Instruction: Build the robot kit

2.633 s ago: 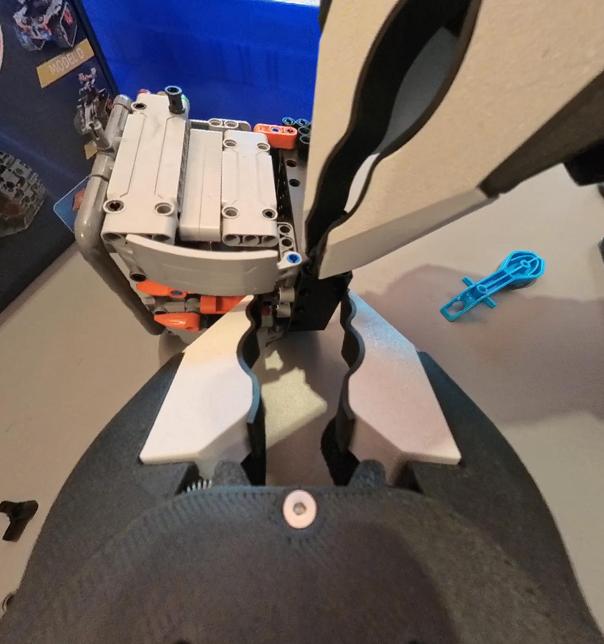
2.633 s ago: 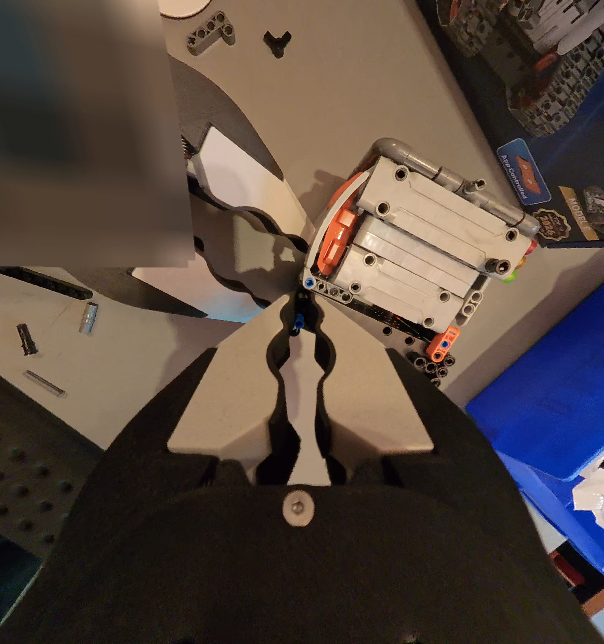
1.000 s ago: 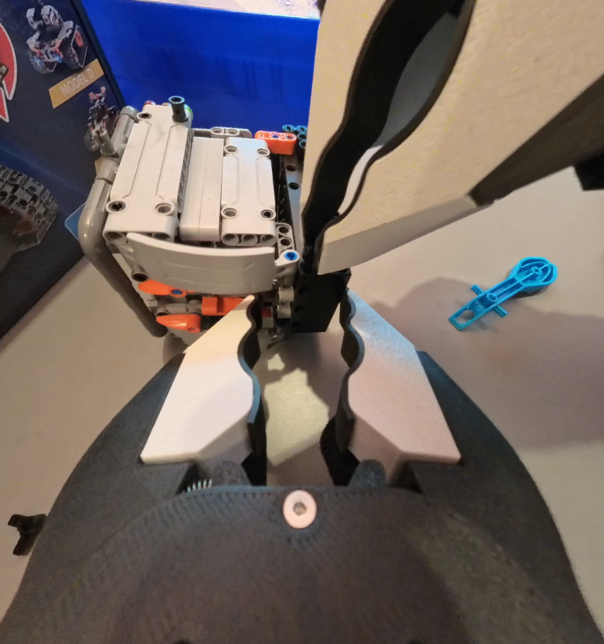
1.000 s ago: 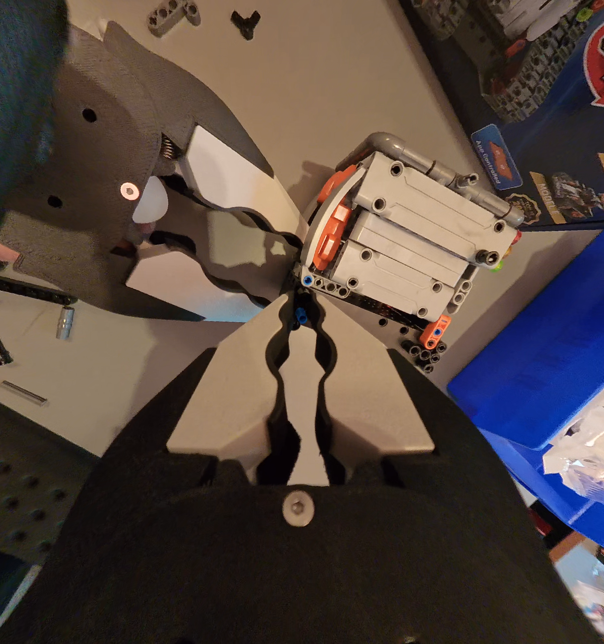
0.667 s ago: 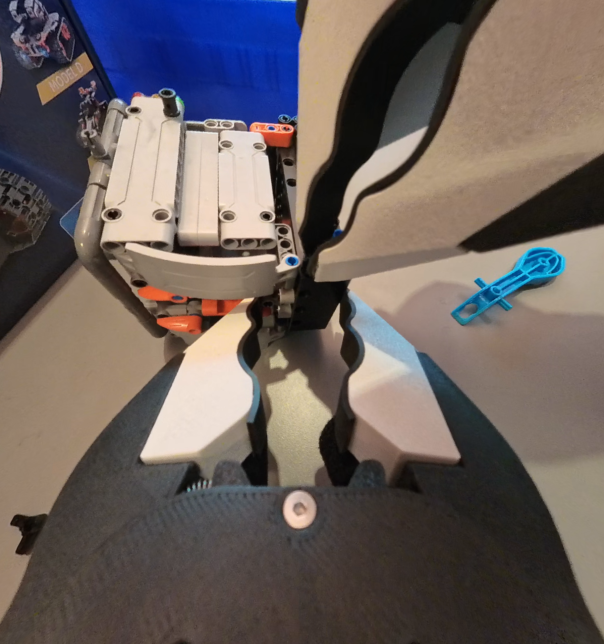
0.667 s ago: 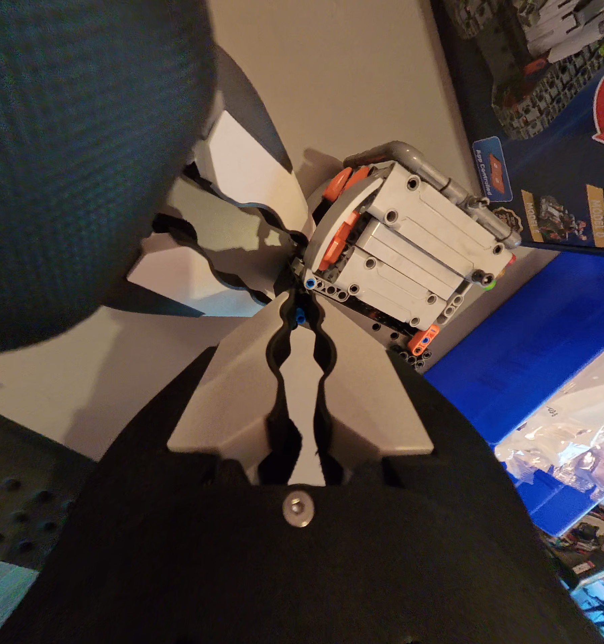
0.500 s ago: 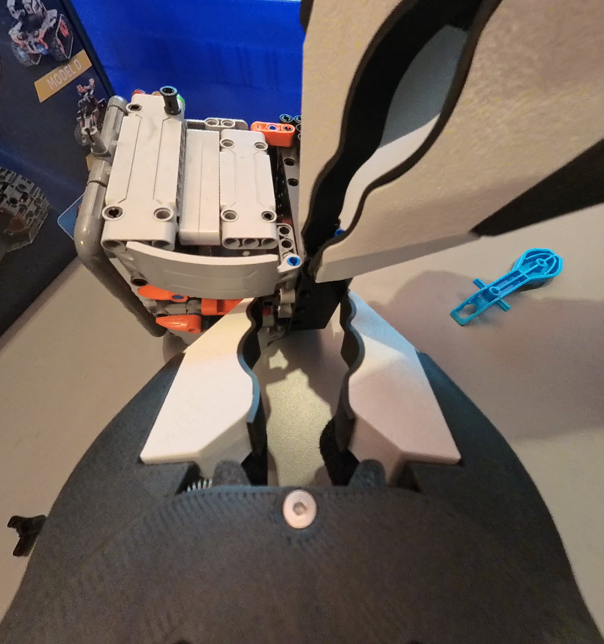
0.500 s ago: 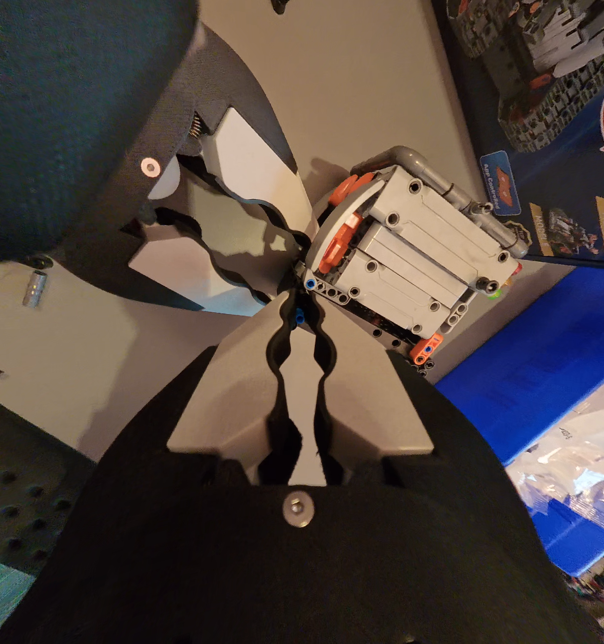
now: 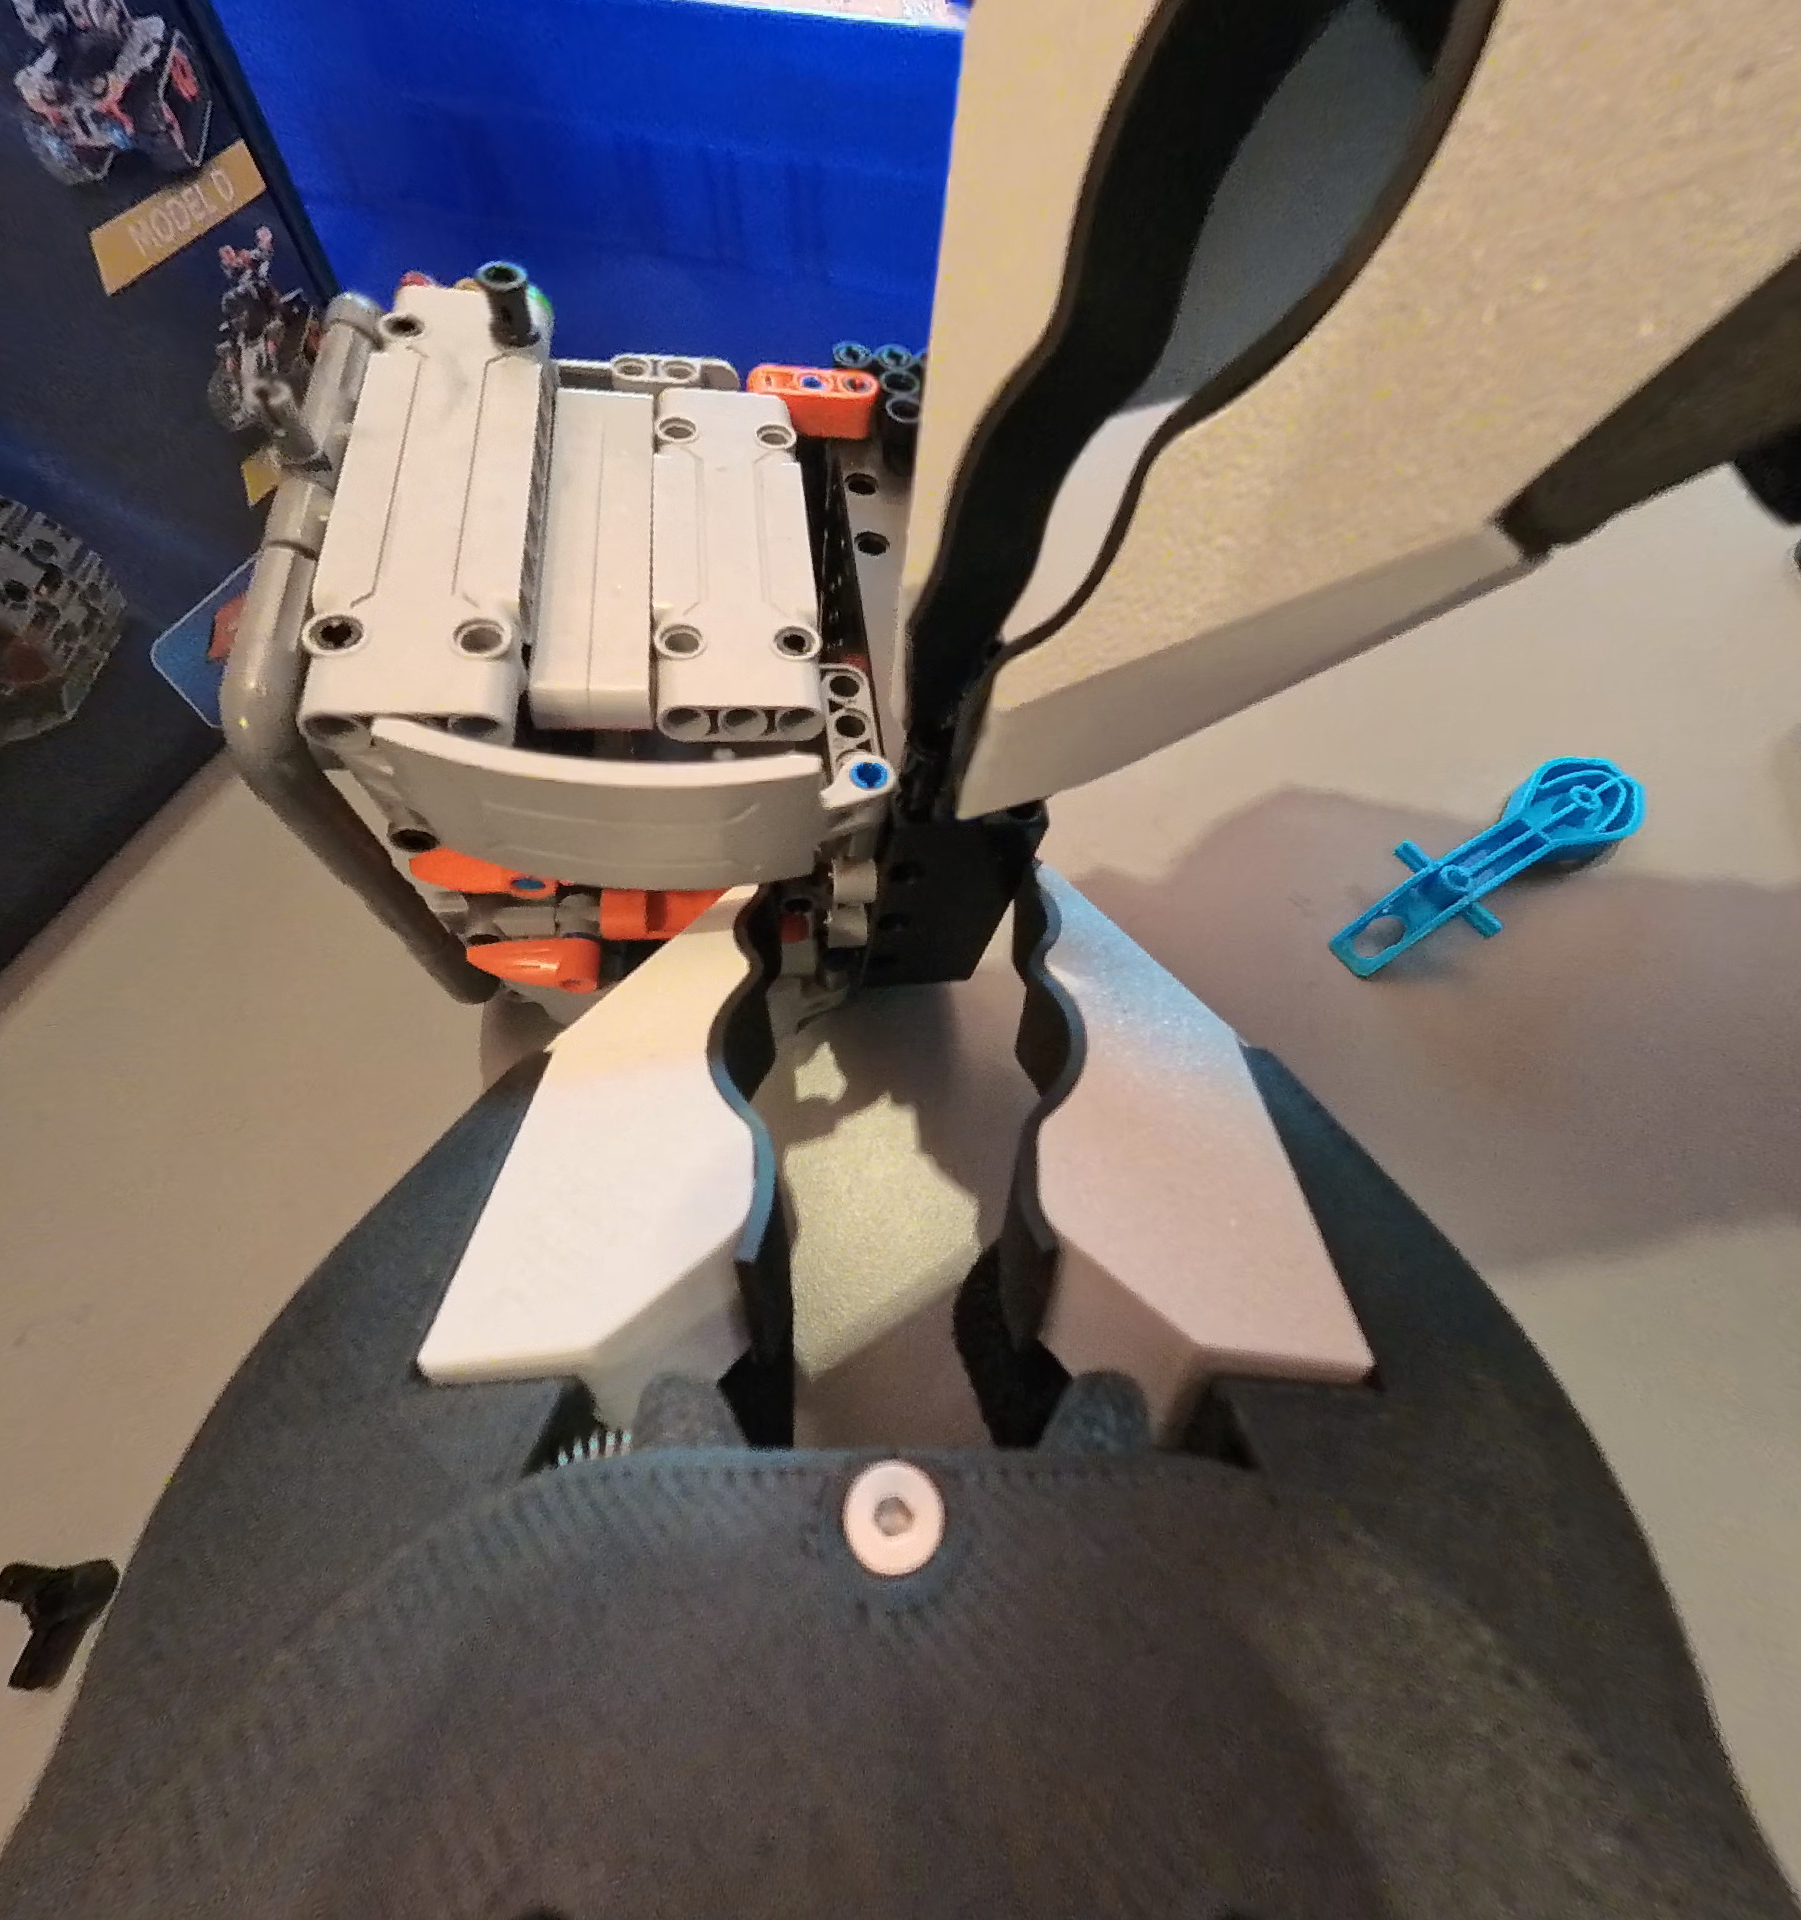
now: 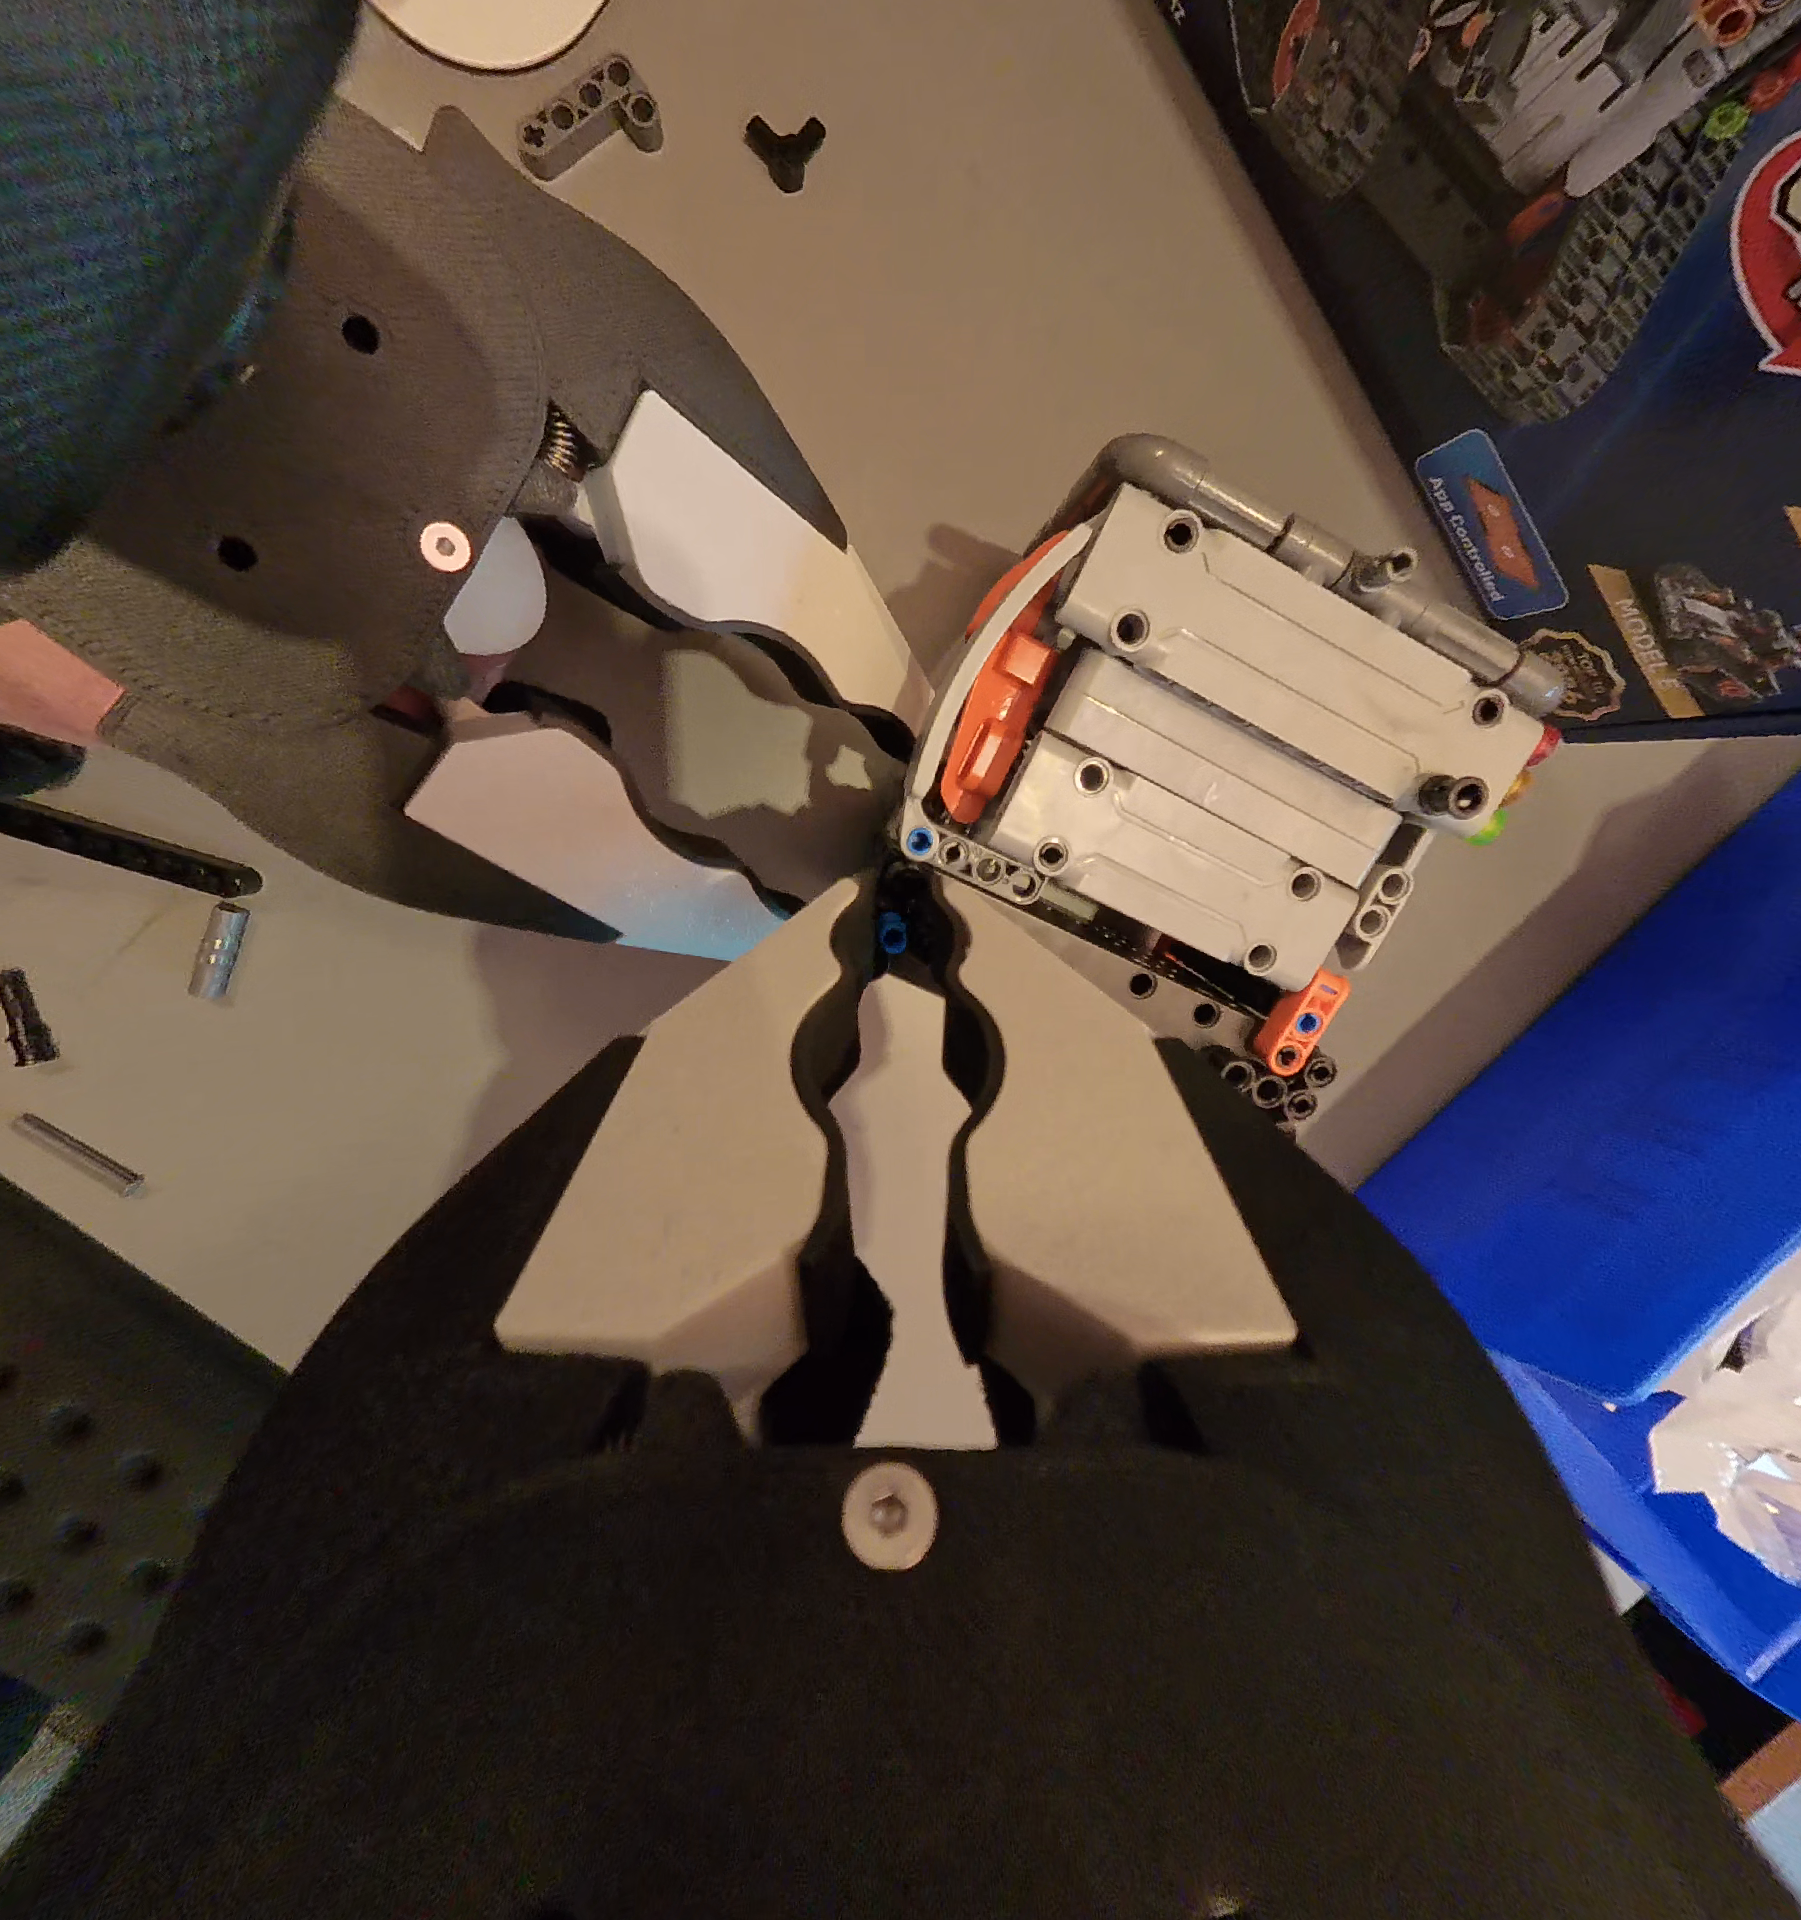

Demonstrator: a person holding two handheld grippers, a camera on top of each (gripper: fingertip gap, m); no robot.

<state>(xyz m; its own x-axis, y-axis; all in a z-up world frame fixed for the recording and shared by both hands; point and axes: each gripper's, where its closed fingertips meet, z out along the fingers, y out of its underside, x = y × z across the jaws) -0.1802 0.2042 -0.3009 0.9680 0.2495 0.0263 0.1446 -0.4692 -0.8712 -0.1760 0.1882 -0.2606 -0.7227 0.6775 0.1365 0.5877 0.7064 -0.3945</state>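
A grey and orange building-block model (image 9: 563,582) stands on the beige table (image 9: 148,1091). My left gripper (image 9: 891,925) is shut on a black beam (image 9: 937,894) at the model's lower near corner. My right gripper (image 10: 891,914) is shut on a small blue pin (image 10: 889,932) at that same corner of the model (image 10: 1228,727). It reaches in from the upper right in the left wrist view (image 9: 943,769). The left gripper (image 10: 844,821) shows at the upper left of the right wrist view, with a person's hand behind it.
A blue bin (image 9: 615,208) and a dark printed box (image 9: 65,416) stand behind the model. A cyan tool (image 9: 1478,873) lies to the right. A grey bent beam (image 10: 589,114), black connector (image 10: 784,145), metal sleeve (image 10: 218,935) and grey axle (image 10: 77,1153) lie loose beside a studded mat (image 10: 44,1455). About 4 cm separates my left fingertips from my right.
Both grippers keep their hold at the model's corner. The right gripper swung and tilted around the model and came back. The model barely moved in the left gripper.
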